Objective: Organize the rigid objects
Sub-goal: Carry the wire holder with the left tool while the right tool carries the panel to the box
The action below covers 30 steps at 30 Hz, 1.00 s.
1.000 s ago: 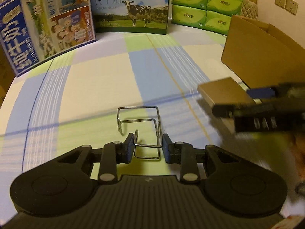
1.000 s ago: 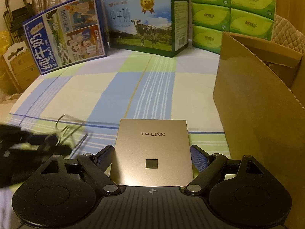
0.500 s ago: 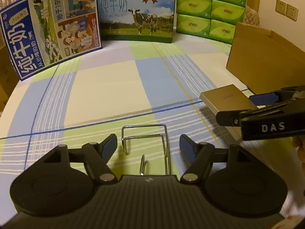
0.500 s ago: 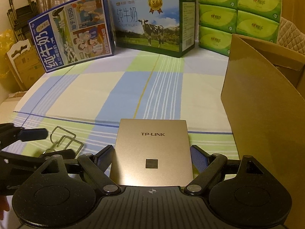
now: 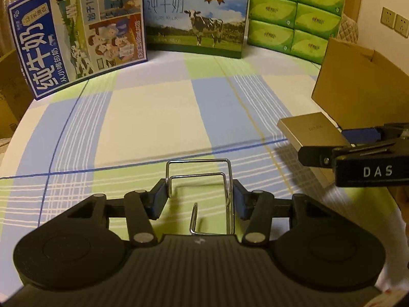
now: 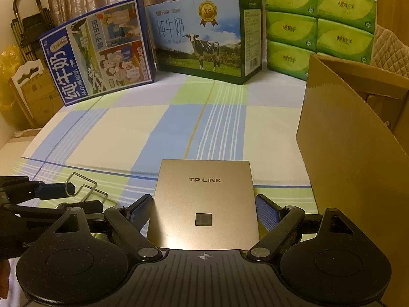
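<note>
Wire rack (image 5: 202,192) and gold router (image 6: 204,204), the two rigid pieces in play, sit near the front edge of a bed (image 5: 153,117) spread with a blue, green and cream checked sheet. The rack lies toward the front left, the router to its right, close beside the near wall of an open carton (image 6: 352,168) that stands at the bed's right edge.

The left claw (image 5: 200,199) is closing around the rack: the bent wire runs between its blue pads (image 5: 159,199), the left pad already against the wire and the right one touching or just short of it (the frames do not settle which). The rack's far loop juts out beyond the fingertips, and a small hook end curls up nearer the claw's body.

The right claw (image 6: 204,209) pinches the router by its two side edges, held wide by the flat casing, whose TP-LINK face points up and away from the camera. Seen from the left wrist, the router (image 5: 310,131) is lifted slightly off the sheet and throws a shadow beneath it.

Along the bed's far edge stand two milk cases, a blue one (image 6: 99,56) at the left and a cow-printed one (image 6: 202,48) in the middle, with stacked green tissue packs (image 6: 319,23) at the far right corner.
</note>
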### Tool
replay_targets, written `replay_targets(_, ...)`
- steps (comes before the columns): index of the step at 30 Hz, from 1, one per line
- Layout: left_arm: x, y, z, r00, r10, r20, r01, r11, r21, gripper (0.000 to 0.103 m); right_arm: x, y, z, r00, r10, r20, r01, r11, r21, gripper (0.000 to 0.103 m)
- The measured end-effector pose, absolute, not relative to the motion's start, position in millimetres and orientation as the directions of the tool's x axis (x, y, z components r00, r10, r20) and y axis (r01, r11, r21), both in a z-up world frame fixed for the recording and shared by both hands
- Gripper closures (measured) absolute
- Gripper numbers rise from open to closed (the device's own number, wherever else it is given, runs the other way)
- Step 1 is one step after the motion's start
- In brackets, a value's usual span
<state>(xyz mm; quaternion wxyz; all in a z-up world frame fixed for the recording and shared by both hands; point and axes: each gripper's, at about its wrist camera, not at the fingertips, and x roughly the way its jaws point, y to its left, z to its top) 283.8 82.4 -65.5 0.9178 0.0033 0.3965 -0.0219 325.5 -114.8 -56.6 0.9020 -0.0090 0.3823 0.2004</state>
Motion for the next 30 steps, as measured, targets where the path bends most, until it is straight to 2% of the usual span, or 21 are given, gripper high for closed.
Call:
replay_targets(20,277.7,85.4,-49.5,0.689,-0.037,-0.724,0.012,0.999,-0.039,0.056,314.1,-111.0,-53.0,0.627,0.365,-0.688,-0.387,0.913,0.131,0.02)
replay_targets(30,235.6,74.0,-20.9,0.722,-0.048,-0.69,-0.016,0.996,-0.086,0.056,271.3,-124.6,-35.8,0.642,0.385,-0.663,-0.38,0.911,0.16,0.02)
